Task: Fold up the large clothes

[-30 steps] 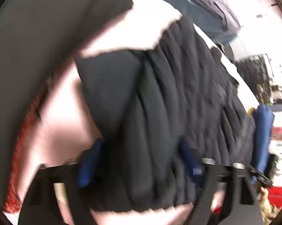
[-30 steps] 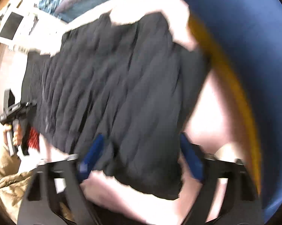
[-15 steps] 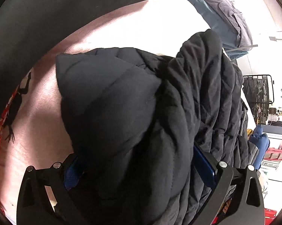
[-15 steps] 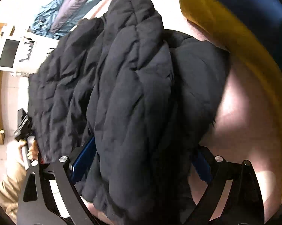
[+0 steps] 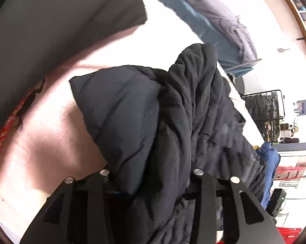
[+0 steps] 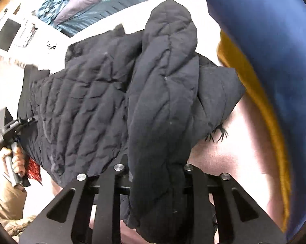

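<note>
Black quilted fabric fills both wrist views: a large padded jacket (image 5: 173,122) is seen bunched on a pale pink sheet (image 5: 51,138), its stitched channels creased and one thick fold raised into a hump at the middle. In the right wrist view the jacket (image 6: 104,105) is spread leftward across the sheet (image 6: 234,154), with a rounded sleeve-like fold lying over its near part. The left gripper (image 5: 150,185) is seen with its jaws closing, and a thick gather of the jacket is caught between them; the pads themselves are hidden under the cloth. The right gripper (image 6: 155,174) is likewise seen with its jaws closing, drawn in tight on the raised fold, which passes between the fingers and hangs over them. In the right wrist view the left gripper (image 6: 10,128) is also seen at the far left edge of the jacket, held by a hand (image 6: 17,158). A dark grey cloth (image 5: 57,20) is laid at the upper left of the left view, and a red patterned cloth (image 5: 2,140) is glimpsed at the left edge. A blue and grey bedding pile (image 5: 210,20) is heaped beyond the jacket. A blue garment with a mustard lining (image 6: 264,61) is seen just beside the jacket on the right. A black wire rack (image 5: 264,105) is seen farther off.
</note>
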The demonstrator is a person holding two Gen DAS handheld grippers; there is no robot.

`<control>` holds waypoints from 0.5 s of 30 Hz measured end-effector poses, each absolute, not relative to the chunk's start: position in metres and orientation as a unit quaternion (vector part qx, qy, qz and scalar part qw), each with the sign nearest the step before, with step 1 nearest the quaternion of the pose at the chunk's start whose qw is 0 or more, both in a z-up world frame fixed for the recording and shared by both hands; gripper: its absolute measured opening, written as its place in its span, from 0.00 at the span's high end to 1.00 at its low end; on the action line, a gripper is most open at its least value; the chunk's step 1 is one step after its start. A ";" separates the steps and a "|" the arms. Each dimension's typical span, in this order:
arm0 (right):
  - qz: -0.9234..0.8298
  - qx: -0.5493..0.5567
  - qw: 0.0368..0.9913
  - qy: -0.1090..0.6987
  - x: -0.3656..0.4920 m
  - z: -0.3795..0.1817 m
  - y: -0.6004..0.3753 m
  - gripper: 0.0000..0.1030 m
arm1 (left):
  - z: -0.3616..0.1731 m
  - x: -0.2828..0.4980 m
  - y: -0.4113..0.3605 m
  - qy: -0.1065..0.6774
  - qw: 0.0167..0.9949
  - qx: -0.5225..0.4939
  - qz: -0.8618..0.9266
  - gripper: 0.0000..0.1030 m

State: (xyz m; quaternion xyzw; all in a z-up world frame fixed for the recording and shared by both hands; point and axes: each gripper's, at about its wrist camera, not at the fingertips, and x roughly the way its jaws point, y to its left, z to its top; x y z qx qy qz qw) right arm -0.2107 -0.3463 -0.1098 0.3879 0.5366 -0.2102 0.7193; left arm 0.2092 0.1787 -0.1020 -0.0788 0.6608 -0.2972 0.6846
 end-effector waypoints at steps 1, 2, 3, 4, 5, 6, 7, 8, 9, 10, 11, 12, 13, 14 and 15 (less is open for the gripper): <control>-0.209 0.383 0.726 0.531 -0.210 -0.100 -0.343 0.80 | -0.090 0.203 0.179 0.651 0.690 -0.078 -0.307 0.67; -0.207 0.377 0.736 0.523 -0.206 -0.086 -0.338 0.81 | -0.081 0.199 0.179 0.644 0.693 -0.077 -0.315 0.69; -0.204 0.370 0.746 0.514 -0.203 -0.073 -0.333 0.81 | -0.069 0.194 0.179 0.635 0.696 -0.076 -0.326 0.70; -0.201 0.367 0.753 0.508 -0.204 -0.064 -0.331 0.81 | -0.060 0.189 0.178 0.628 0.699 -0.075 -0.335 0.70; -0.195 0.362 0.763 0.500 -0.202 -0.051 -0.326 0.82 | -0.048 0.184 0.177 0.619 0.701 -0.071 -0.346 0.70; -0.190 0.357 0.769 0.494 -0.202 -0.041 -0.327 0.82 | -0.040 0.178 0.177 0.613 0.703 -0.064 -0.354 0.71; -0.187 0.350 0.776 0.490 -0.199 -0.029 -0.323 0.82 | -0.031 0.172 0.174 0.608 0.706 -0.056 -0.359 0.71; -0.186 0.344 0.781 0.487 -0.199 -0.021 -0.320 0.83 | -0.023 0.167 0.171 0.602 0.709 -0.051 -0.365 0.72; -0.186 0.337 0.786 0.484 -0.201 -0.013 -0.318 0.83 | -0.017 0.164 0.170 0.598 0.710 -0.049 -0.369 0.72; -0.186 0.330 0.792 0.479 -0.202 -0.004 -0.318 0.83 | -0.009 0.159 0.168 0.592 0.711 -0.049 -0.376 0.72; -0.185 0.321 0.800 0.471 -0.207 0.010 -0.316 0.83 | -0.001 0.155 0.167 0.587 0.712 -0.051 -0.381 0.73; -0.185 0.312 0.808 0.464 -0.210 0.021 -0.313 0.84 | 0.008 0.151 0.166 0.581 0.714 -0.053 -0.387 0.73; -0.185 0.306 0.814 0.458 -0.217 0.029 -0.316 0.84 | 0.017 0.147 0.167 0.574 0.716 -0.054 -0.393 0.73; -0.185 0.296 0.822 0.450 -0.220 0.043 -0.314 0.84 | 0.026 0.143 0.166 0.565 0.719 -0.055 -0.400 0.73; -0.186 0.290 0.828 0.442 -0.230 0.052 -0.313 0.84 | 0.038 0.138 0.164 0.555 0.723 -0.054 -0.408 0.73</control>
